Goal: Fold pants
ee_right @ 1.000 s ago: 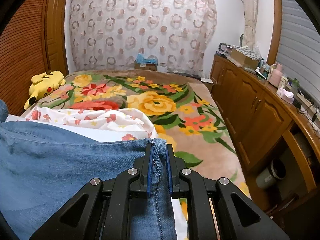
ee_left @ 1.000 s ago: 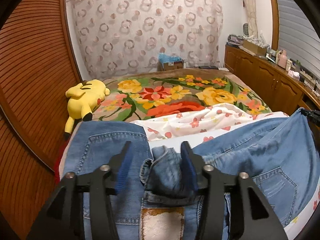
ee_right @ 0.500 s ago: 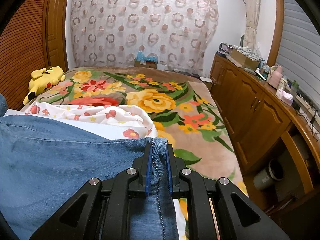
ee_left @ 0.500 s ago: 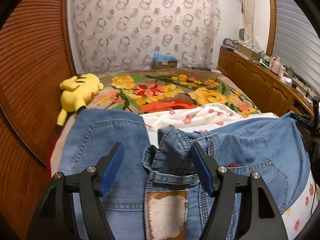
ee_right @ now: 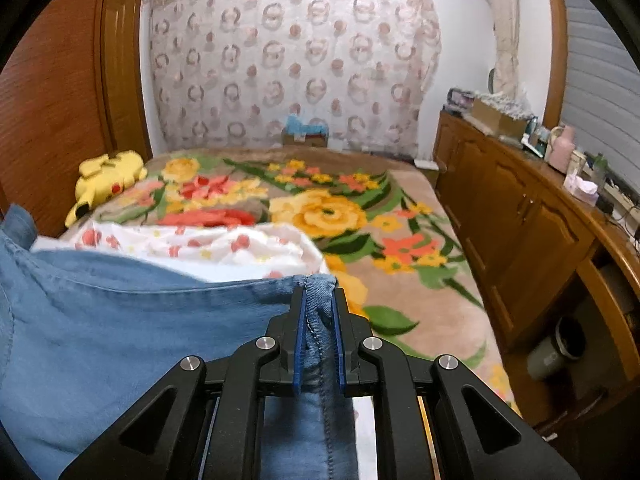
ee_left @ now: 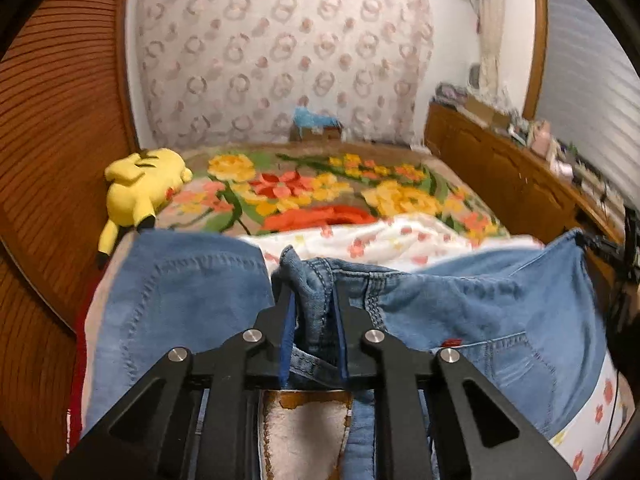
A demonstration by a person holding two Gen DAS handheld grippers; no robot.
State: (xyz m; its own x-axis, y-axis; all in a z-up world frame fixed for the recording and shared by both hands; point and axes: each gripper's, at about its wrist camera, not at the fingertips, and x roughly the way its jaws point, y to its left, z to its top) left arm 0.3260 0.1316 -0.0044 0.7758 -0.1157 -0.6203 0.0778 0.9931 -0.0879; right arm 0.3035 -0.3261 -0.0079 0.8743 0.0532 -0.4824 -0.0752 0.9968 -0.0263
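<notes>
Left wrist view: the jeans [ee_left: 460, 304] lie across the near end of the bed, waistband bunched at the centre, leather patch facing up just below the fingers.
Left gripper [ee_left: 312, 320]: nearly closed, both blue pads pressed on a bunched fold of the waistband.
Right gripper [ee_right: 318, 320]: closed tight on a seamed denim edge at the jeans' right end, near the bed's right edge.
Jeans edges: top edge stretched between the two grippers; a separate denim panel lies flat toward the bed's left edge.
Under the jeans: white floral sheet [ee_right: 208, 242], crumpled just beyond them.
Open room: floral blanket [ee_right: 332, 208] runs bare to the far end.
Bed's left edge: yellow plush toy [ee_left: 140, 184] by the wooden wall.
Right side: wooden cabinets [ee_right: 520, 216] close alongside.
</notes>
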